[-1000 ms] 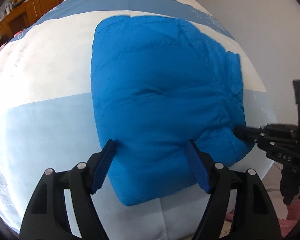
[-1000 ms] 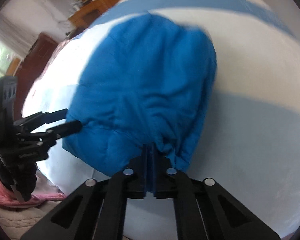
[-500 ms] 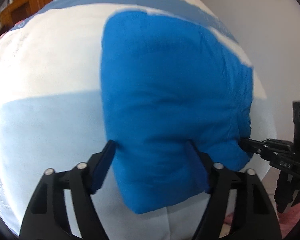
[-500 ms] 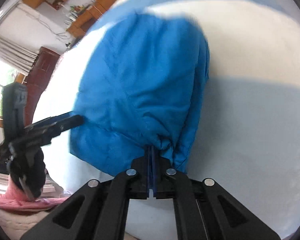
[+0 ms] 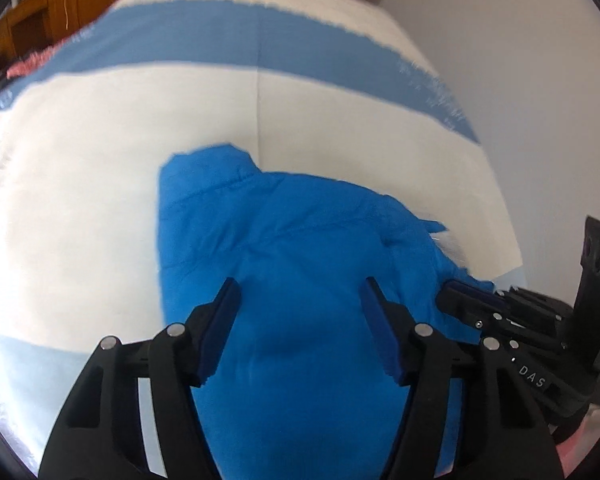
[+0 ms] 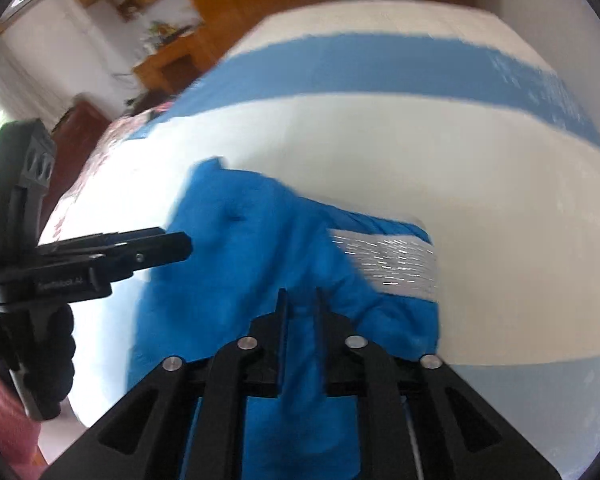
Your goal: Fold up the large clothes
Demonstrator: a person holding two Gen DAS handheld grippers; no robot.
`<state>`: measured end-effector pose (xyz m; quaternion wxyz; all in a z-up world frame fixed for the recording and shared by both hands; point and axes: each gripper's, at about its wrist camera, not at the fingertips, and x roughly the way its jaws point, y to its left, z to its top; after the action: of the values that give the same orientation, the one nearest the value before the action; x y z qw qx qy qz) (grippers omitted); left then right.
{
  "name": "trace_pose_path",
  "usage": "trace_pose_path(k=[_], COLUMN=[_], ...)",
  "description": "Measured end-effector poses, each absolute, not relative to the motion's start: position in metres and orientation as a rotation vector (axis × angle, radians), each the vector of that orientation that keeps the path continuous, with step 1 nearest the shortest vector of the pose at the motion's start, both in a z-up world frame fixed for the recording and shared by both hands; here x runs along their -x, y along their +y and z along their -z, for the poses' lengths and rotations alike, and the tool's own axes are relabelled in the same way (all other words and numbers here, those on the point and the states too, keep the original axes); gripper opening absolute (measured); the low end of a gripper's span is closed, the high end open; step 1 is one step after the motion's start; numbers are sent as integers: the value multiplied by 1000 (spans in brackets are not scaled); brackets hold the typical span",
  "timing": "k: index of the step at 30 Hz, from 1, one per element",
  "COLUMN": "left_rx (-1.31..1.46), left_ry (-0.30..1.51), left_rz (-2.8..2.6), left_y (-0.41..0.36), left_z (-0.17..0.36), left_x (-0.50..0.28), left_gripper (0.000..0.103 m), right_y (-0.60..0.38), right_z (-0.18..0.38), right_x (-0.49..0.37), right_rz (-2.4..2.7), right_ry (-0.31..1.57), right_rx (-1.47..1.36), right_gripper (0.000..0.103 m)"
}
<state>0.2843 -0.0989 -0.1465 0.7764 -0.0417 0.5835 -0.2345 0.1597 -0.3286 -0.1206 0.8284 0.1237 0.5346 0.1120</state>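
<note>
left gripper (image 5: 300,312) – jaws closing, still apart over blue padded jacket (image 5: 300,280), no clamp | jacket now doubled over on bed (image 5: 100,200), silver lining (image 6: 392,264) exposed since a second ago – fold nearly landed | right gripper (image 6: 300,308) – jaws opening, cloth between, letting go

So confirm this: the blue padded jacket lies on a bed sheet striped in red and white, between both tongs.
Wrong colour. The sheet is striped blue and white, not red, as the left wrist view shows. The blue padded jacket does lie on it, between the left tongs and the right tongs.
</note>
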Motion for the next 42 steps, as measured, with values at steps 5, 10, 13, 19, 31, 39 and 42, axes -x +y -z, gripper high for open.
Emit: trace_pose_path(k=[5, 10, 13, 19, 31, 39, 42], left_rx=[61, 29, 55, -6, -3, -22, -19], left_ry=[1352, 1381, 1351, 1210, 1254, 1263, 1263], left_rz=[486, 451, 441, 442, 446, 441, 447], left_y=[-115, -121, -105, -66, -51, -52, -51], left_z=[186, 197, 177, 132, 194, 195, 182], left_x=[-326, -332, -320, -247, -208, -209, -212], left_gripper=[66, 67, 59, 60, 68, 69, 66], right_y=[-360, -358, -364, -349, -340, -345, -347], right_z=[168, 172, 152, 101, 161, 166, 143], right_x=[-173, -177, -168, -120, -104, -109, -102], right_rz=[-199, -194, -207, -250, -196, -191, -196], right_ry=[1183, 1196, 1165, 1104, 1208, 1206, 1170], right_rx=[-400, -408, -436, -319, -342, -344, -329], right_gripper=[0, 0, 3, 11, 5, 4, 15])
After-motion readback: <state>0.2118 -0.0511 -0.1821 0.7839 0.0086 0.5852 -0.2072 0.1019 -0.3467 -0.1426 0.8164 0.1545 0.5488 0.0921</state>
